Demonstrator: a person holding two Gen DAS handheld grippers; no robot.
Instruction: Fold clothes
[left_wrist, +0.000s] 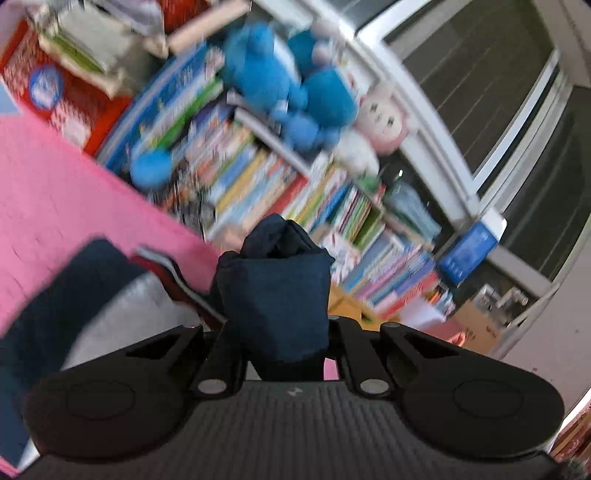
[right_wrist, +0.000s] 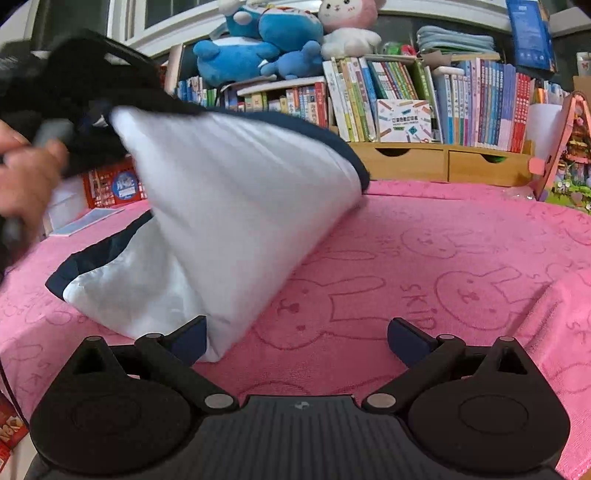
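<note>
On the counter: a pink towel (right_wrist: 443, 258) with a bunny print covers it, and my work lies on that.
Garment: the white and navy garment (right_wrist: 229, 206) lies at about 10 o'clock of my right-wrist view, one end on the towel, the other lifted toward 11 o'clock.
Left gripper: my left gripper (left_wrist: 273, 295) has its fingers clamped on a bunched navy fold of the garment, which fills the gap between them and stands up at 12 o'clock in the left-wrist view.
Right gripper: my right gripper (right_wrist: 297, 343) has its fingers wide apart just above the towel, nothing between them; the left finger (right_wrist: 190, 341) is just beside the garment's white corner, whether touching I cannot tell.
Hand: my hand (right_wrist: 26, 177) shows at 9 o'clock of the right-wrist view, blurred.
Backdrop: a bookshelf (right_wrist: 424, 99) at 12 o'clock, blue plush toys (right_wrist: 258, 44) on top.
</note>
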